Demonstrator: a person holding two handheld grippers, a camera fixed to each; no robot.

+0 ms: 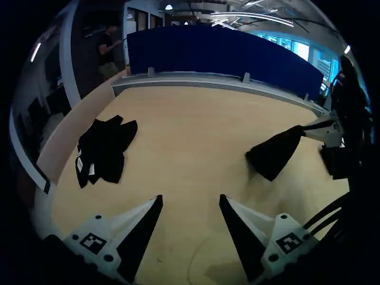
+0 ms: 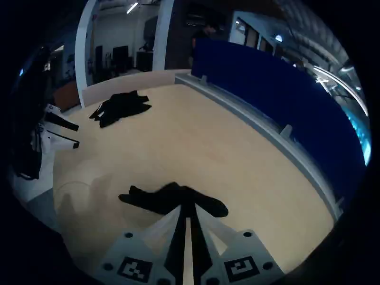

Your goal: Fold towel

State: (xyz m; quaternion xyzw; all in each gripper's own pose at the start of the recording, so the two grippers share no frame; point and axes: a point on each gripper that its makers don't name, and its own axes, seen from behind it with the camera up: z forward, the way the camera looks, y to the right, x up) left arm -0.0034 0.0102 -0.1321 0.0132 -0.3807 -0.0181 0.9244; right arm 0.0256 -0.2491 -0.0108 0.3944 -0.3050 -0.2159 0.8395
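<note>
My right gripper (image 2: 187, 209) is shut on a black towel (image 2: 173, 197), which spreads out in front of its fingertips just over the wooden table (image 2: 199, 137). In the left gripper view the same towel (image 1: 274, 153) droops from the right gripper (image 1: 306, 130) at the table's right side. My left gripper (image 1: 190, 197) is open with nothing between its fingers, low over the near part of the table (image 1: 199, 128). In the right gripper view the left gripper (image 2: 77, 137) stands open at the far left, held by a person in dark clothes.
A second crumpled black cloth (image 1: 104, 149) lies near the table's left edge, also the black cloth (image 2: 121, 107) at the far corner. A blue partition (image 1: 223, 52) runs along the back edge. A person (image 1: 107, 52) stands beyond the table.
</note>
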